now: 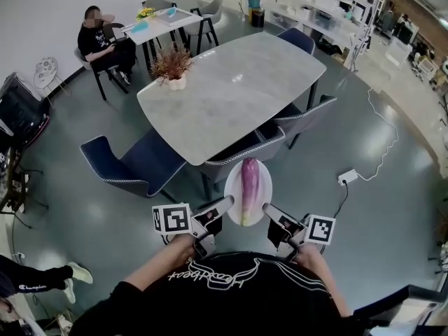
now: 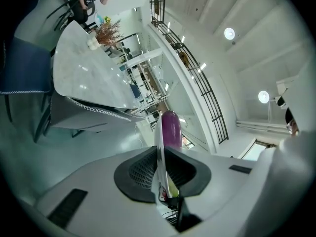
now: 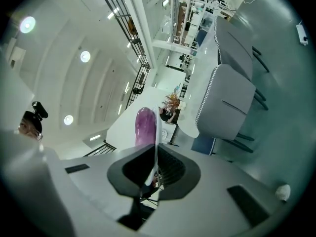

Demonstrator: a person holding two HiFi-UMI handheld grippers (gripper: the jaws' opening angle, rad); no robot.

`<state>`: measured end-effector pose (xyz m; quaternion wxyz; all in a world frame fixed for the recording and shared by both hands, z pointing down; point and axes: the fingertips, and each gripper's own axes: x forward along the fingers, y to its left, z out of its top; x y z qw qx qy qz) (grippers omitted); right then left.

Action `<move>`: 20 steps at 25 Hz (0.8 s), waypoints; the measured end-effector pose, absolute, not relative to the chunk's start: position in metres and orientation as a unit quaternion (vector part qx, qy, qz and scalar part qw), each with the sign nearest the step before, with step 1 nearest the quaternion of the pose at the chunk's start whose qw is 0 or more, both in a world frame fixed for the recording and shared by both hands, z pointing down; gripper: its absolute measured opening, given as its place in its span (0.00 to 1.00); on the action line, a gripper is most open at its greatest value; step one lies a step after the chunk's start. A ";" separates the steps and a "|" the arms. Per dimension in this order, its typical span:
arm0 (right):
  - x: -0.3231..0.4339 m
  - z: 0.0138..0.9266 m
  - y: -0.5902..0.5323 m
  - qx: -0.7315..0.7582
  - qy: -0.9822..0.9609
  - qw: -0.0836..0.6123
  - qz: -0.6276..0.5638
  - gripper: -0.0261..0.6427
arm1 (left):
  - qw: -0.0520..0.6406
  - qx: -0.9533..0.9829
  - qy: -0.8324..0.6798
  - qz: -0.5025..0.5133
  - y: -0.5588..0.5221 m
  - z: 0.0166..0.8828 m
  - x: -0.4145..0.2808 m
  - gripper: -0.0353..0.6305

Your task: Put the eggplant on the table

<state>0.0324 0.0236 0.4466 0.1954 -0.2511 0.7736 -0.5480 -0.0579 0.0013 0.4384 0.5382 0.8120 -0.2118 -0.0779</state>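
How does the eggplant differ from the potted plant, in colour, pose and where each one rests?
The eggplant is purple and smooth; the potted plant is reddish-brown and bushy. The eggplant lies flat on a white plate gripped by the left claw and right claw; the potted plant stands upright on the table. Shared: each sits on or in something white.

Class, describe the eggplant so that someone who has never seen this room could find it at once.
Find the big grey table in the middle of the room. Just before its near end, the left gripper and the right gripper hold a white plate between them. The eggplant lies on it: long, glossy purple, the only thing there.
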 end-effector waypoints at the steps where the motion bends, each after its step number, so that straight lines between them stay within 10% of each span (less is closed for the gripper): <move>1: 0.031 0.446 0.021 -0.251 0.774 0.195 -0.548 0.07 | 0.538 0.812 -0.213 -0.078 -0.002 0.438 -0.059 0.13; 20: 0.032 0.456 -0.074 -0.226 0.780 0.182 -0.554 0.07 | 0.531 0.803 -0.252 -0.097 -0.089 0.443 -0.059 0.13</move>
